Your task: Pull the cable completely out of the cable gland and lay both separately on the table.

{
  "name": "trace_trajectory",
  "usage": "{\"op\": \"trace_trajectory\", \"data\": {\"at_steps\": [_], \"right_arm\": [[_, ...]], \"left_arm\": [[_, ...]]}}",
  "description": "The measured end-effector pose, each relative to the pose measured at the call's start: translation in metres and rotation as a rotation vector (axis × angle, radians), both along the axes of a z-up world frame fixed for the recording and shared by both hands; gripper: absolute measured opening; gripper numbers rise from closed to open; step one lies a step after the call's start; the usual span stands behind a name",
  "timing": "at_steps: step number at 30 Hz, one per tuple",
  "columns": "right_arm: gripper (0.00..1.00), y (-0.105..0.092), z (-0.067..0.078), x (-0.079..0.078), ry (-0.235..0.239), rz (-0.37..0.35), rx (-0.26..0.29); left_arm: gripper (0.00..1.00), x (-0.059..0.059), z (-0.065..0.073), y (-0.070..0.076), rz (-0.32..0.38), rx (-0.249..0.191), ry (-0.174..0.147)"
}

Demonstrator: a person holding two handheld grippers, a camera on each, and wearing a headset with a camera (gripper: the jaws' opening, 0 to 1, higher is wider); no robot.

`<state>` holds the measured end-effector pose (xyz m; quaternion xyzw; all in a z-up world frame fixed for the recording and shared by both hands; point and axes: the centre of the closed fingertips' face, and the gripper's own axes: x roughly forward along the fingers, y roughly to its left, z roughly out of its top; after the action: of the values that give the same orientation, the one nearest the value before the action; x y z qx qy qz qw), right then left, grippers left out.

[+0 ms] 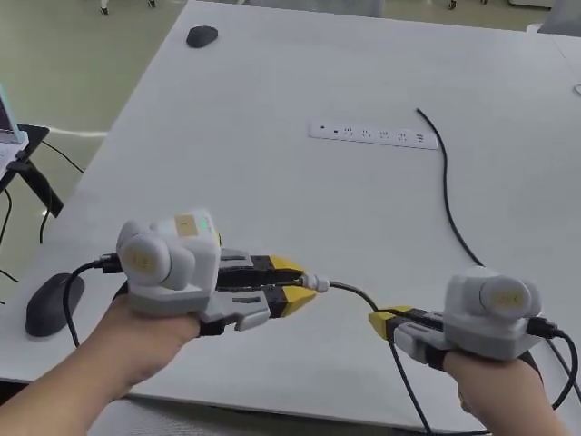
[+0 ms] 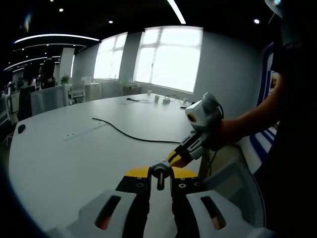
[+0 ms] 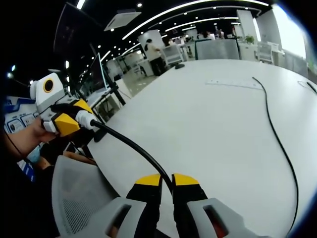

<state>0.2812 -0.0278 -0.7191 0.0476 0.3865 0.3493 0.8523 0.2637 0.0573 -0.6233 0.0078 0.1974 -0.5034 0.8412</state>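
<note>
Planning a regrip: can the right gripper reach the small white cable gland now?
Probably not: the right gripper is shut on the thin black cable, and the left gripper clamps the white cable gland.

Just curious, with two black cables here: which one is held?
The cable strung from the gland in the left gripper to the right gripper; the other cable lies loose on the table beside the power strip.

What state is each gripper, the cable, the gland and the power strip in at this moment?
left gripper, shut on cable gland
cable gland, held off the table, cable threaded in it
cable, not yet pulled out, bowed between the grippers
right gripper, shut on cable
power strip, lying flat, black cord trailing across the table
</note>
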Motion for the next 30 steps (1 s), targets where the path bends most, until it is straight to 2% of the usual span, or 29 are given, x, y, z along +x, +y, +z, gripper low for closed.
{"op": "trace_trajectory", "data": {"at_steps": [8, 13, 15, 18, 23, 26, 28, 30], "right_arm": [[0.05, 0.000, 0.000, -0.001, -0.009, 0.016, -0.020], [0.12, -0.001, 0.006, -0.003, -0.032, 0.037, -0.040], [0.14, 0.000, 0.014, -0.004, -0.045, 0.045, -0.035], [0.20, 0.004, 0.024, -0.003, -0.098, 0.093, -0.065], [0.25, 0.025, 0.048, -0.005, -0.250, 0.245, -0.125], [0.24, 0.042, 0.064, -0.006, -0.343, 0.329, -0.165], [0.23, 0.049, 0.067, -0.008, -0.353, 0.362, -0.171], [0.23, 0.055, 0.069, -0.007, -0.392, 0.401, -0.215]], "left_arm": [[0.15, 0.001, 0.000, 0.002, 0.004, -0.002, 0.001], [0.15, 0.001, 0.000, 0.005, 0.010, -0.005, 0.007], [0.15, 0.000, -0.001, 0.006, 0.012, -0.005, 0.009], [0.15, -0.001, -0.001, 0.007, 0.015, -0.005, 0.012], [0.15, -0.002, 0.000, 0.008, 0.015, -0.007, 0.011], [0.15, -0.002, 0.001, 0.007, 0.013, -0.007, 0.011], [0.15, -0.002, 0.002, 0.007, 0.011, -0.008, 0.011], [0.15, -0.002, 0.002, 0.007, 0.010, -0.006, 0.010]]}}
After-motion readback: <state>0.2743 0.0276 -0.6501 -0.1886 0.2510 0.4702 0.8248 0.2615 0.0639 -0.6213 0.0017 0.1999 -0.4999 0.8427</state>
